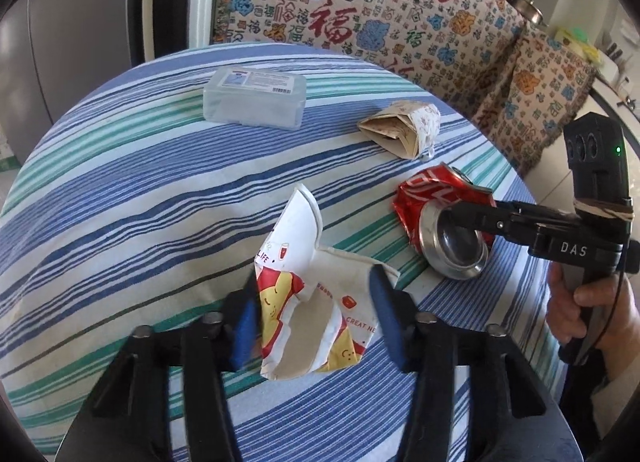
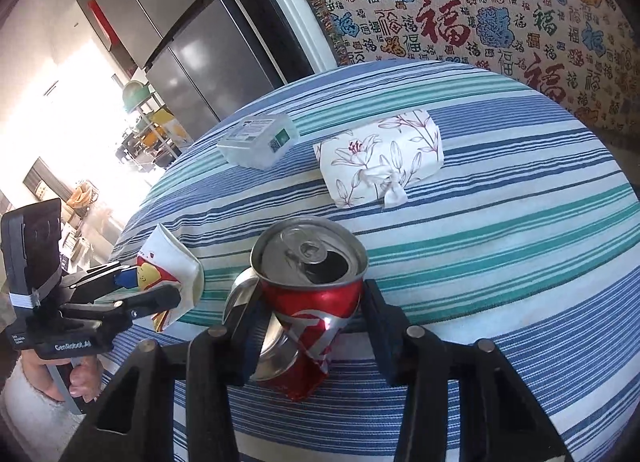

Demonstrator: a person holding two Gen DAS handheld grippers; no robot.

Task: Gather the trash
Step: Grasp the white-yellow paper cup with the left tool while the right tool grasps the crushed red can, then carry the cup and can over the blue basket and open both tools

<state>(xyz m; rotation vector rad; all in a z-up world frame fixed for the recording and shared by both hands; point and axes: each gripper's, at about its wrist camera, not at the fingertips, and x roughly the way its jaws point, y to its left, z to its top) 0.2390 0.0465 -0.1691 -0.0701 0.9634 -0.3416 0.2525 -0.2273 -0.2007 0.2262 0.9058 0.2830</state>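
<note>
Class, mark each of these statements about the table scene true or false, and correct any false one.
1. The left gripper has a flattened paper cup between its fingers. True.
2. The red can stands whole and undented. False: it is crushed.
3. The clear plastic box lies on the striped tablecloth. True.
4. The floral tissue pack sits inside the clear plastic box. False: it lies beside it on the cloth.
5. The right gripper reaches for the tissue pack. False: its fingers flank the red can.
</note>
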